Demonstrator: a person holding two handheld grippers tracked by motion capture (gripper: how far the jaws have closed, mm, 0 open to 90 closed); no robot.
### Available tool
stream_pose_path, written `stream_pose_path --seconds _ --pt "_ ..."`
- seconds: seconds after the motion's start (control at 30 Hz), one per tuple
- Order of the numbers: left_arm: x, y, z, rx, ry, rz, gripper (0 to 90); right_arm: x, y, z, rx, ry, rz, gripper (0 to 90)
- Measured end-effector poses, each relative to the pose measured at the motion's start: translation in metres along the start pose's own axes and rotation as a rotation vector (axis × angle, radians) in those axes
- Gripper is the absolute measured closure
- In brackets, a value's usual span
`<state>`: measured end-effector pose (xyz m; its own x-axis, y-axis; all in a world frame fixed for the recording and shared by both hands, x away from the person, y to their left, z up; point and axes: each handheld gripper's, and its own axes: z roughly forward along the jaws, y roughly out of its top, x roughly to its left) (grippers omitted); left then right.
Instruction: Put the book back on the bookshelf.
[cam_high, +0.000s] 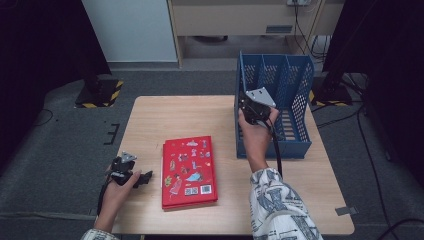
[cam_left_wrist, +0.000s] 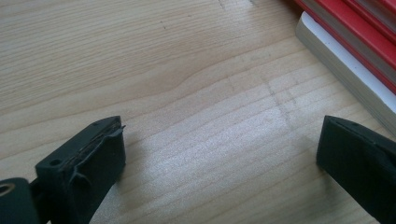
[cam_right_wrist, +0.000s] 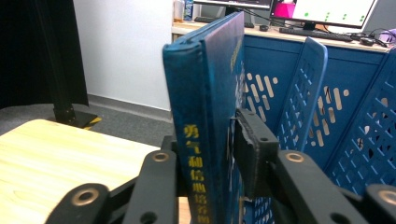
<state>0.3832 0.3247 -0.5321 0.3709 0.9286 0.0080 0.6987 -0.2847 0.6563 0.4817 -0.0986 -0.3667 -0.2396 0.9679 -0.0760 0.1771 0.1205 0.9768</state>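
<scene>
High view: the right gripper (cam_high: 256, 107) is held over the blue file rack (cam_high: 295, 90) at the table's two o'clock corner, at the rack's leftmost slot. A stack of red books (cam_high: 189, 170) lies flat near six o'clock on the table (cam_high: 165, 115), and the left gripper (cam_high: 131, 175) rests just beside it at nine o'clock of the stack. If the book being filed is lowered off-line, the light rack could be pushed along the table or tipped.

Left gripper view: the jaws are spread wide apart with nothing between them, bare wood below. The edges of the red books (cam_left_wrist: 355, 42) are seen at two o'clock. Should this gripper be swung carelessly, the stack could be knocked askew.

Right gripper view: a blue book (cam_right_wrist: 205, 116) is clamped upright between the jaws, spine toward the camera, with the rack's perforated dividers (cam_right_wrist: 303, 93) at three o'clock. Only the lower part of the cover is pinched, so the book could pivot or slip. A corner could also be caught on a divider, causing a jam.
</scene>
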Motion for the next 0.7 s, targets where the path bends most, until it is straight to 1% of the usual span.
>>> stream_pose_path --seconds 0.1,0.27,0.43,0.5,0.7 --pt "0.0 0.0 0.0 0.0 0.0 0.0 0.4 0.0025 0.0006 0.0001 0.004 -0.013 -0.009 71.5" --pt "0.0 0.0001 0.0002 0.0 0.0 0.0 0.3 0.0038 0.0015 0.0006 0.009 -0.02 -0.01 71.4" --pt "0.0 0.0001 0.0002 0.0 0.0 0.001 0.3 0.0056 0.0019 0.0017 0.014 -0.016 -0.014 70.2" --pt "0.0 0.0002 0.0003 -0.001 0.0 0.001 0.3 0.0061 0.002 0.0021 0.016 -0.007 -0.013 69.1" --pt "-0.0001 0.0002 0.0004 -0.001 -0.001 0.001 0.3 0.0077 0.0041 0.0034 0.02 -0.008 -0.018 68.9"
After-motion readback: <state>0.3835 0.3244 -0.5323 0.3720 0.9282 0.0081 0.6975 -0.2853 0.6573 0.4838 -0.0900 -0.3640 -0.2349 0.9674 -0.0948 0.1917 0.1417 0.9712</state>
